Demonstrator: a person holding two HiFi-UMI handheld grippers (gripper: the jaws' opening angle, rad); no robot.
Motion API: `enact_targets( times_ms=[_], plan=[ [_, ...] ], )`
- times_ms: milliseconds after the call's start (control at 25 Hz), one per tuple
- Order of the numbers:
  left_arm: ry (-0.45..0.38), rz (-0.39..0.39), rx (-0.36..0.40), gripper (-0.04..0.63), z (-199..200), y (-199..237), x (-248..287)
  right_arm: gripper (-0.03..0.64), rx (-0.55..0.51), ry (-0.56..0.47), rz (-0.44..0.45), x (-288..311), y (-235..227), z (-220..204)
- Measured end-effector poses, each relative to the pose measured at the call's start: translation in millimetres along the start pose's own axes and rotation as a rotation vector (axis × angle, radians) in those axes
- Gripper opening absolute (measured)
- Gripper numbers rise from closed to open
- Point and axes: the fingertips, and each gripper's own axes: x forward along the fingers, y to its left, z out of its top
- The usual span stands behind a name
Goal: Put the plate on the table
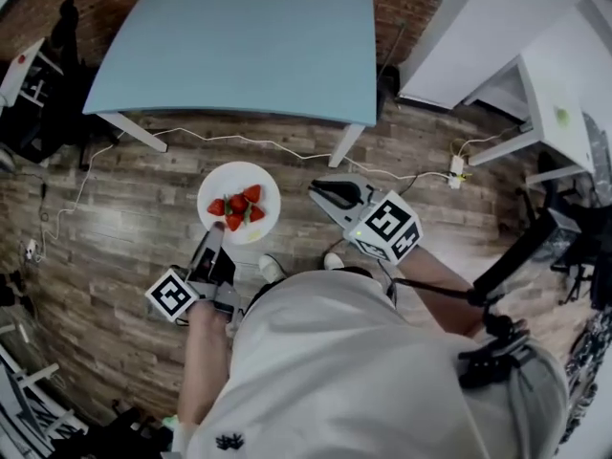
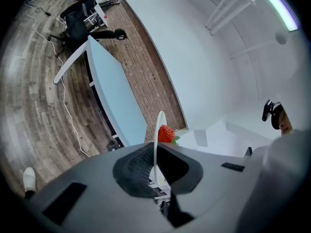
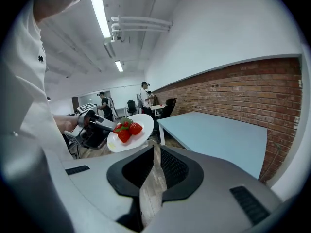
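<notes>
Left gripper is clamping the white plate by its rim, strawberries lying just beyond its jaws. Right gripper is hovering, jaws together on nothing, blue table standing ahead.

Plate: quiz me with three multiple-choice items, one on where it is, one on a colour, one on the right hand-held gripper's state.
1. The plate is: A on the table; B held in the air over the floor; C lying on the floor.
2. The table is: A light blue; B red; C black.
3. The right hand-held gripper is: A wide open; B shut on the plate; C shut, empty.
Answers: B, the left hand-held gripper grips its rim short of the table; A, its top is light blue; C, its jaws meet with nothing between them.
</notes>
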Motion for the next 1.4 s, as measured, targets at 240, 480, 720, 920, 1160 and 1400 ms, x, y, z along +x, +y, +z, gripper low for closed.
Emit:
enact_targets(
  times_ms=[240,480,720,920,1160,1400],
  plan=[
    [0.033,-0.003,-0.013,0.01,46.7,29.0,-34.0,0.087,0.003,0.011,-0.066,50.1,27.6,13.2],
    [0.017,0.035,-0.062,0.01,88.1,66.5,-42.2,0.089,-0.014,0.041,-0.081,89.8,29.7,22.2],
    [0.032,0.046,-0.115,0.01,122.7,96.8,-5.1,0.117,-0.019,0.07,-0.091,129.8,-6.1,35.7],
    [0.06,0.045,-0.115,0.011,169.5,113.7,53.3,0.13,-0.013,0.036,-0.099,175.1,-58.2,56.8],
    [0.122,0.076,-0.045,0.01,230.9,122.8,148.8,0.242,0.004,0.025,-0.084,221.0,-139.7,87.6],
    [0.161,0.023,-0.065,0.011,271.5,134.7,222.3,0.241,0.012,0.059,-0.128,247.5,-181.4,92.7]
  ],
)
